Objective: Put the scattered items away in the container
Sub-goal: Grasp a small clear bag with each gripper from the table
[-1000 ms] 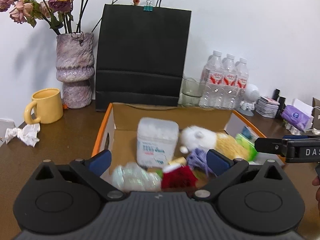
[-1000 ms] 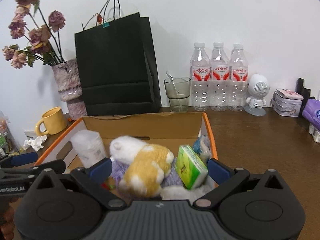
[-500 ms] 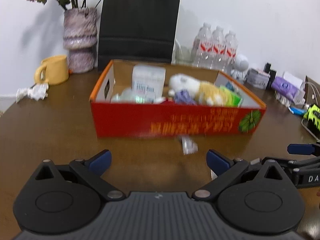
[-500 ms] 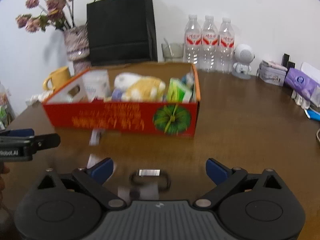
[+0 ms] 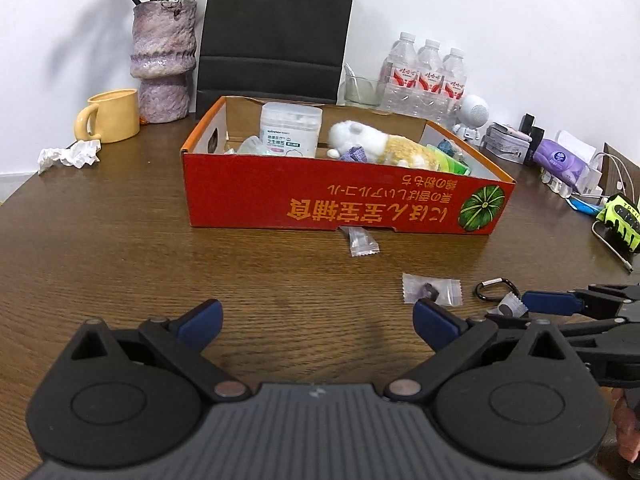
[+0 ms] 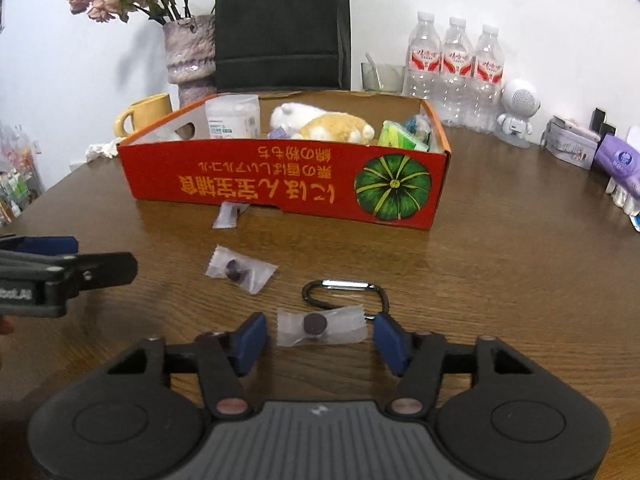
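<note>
My right gripper (image 6: 320, 338) is closing around a wrapped candy (image 6: 321, 325) on the counter (image 6: 500, 280), pads not yet touching; my left gripper (image 5: 316, 320) gapes empty; the red box (image 6: 280, 180) sits beyond.

Dark brown wood-grain table (image 6: 500, 264), bearing: red cardboard box with pumpkin print (image 6: 288, 184); three clear candy wrappers (image 6: 240, 268); black carabiner (image 6: 344, 292); yellow ceramic mug (image 5: 112, 116); crumpled white tissue (image 5: 68, 154); mottled purple vase (image 5: 164, 60); black paper bag (image 5: 276, 32); three plastic water bottles (image 6: 456, 68).
</note>
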Demonstrator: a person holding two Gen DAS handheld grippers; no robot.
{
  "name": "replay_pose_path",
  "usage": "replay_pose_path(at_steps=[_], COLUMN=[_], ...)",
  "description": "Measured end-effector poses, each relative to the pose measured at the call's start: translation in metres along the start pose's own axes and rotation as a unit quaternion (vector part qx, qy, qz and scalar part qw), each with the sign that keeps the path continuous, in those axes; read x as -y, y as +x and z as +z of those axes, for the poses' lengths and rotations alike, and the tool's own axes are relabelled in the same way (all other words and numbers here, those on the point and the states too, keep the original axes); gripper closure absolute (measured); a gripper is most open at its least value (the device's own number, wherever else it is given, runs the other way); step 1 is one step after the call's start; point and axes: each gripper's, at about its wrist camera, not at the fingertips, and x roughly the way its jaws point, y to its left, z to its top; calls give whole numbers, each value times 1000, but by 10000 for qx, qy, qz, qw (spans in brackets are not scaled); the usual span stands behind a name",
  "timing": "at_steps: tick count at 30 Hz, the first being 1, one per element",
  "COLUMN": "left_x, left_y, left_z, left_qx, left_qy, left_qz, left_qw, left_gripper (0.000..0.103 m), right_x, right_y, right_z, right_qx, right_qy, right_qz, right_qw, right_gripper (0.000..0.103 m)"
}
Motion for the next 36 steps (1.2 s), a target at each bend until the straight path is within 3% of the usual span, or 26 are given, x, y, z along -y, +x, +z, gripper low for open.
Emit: replay_pose_path(at_steps=[1, 4, 19, 23, 26, 27, 29, 30, 36], left_x=[1, 3, 62, 76, 82, 83, 80, 79, 75], left_y=[1, 3, 42, 55, 57, 56, 52, 50, 39], left_z=[0, 1, 9, 10, 7, 6, 6, 6, 5], left_qx=[0, 3, -130, -217, -198, -151, -105, -94, 42], left_qy=[-16, -49, 360, 479, 610, 681, 628, 602, 619], left_qz=[-14, -34, -103, 14, 139, 146, 10, -62, -224], left_qw=[10000, 10000, 9992, 9986, 9978, 9975, 9980, 9981, 9978], left_gripper=[0, 0, 0, 8, 36, 54, 65, 81, 86], right_x=[1, 6, 51, 58, 59, 59, 57, 56, 55], right_y=[0, -2, -9, -8, -8, -7, -7, -8, -12], right_z=[0, 1, 2, 2, 2, 2, 2, 2, 1], right_qx=[8, 53, 240, 250, 250, 250, 253, 255, 330], right_qy=[11, 120, 653, 734, 753, 750, 731, 721, 721], right_qz=[10, 145, 11, 44, 108, 129, 153, 166, 242], right_qw=[10000, 9998, 9976, 9970, 9968, 9968, 9969, 9969, 9966], right_gripper=[58, 69, 80, 80, 80, 80, 80, 80, 86])
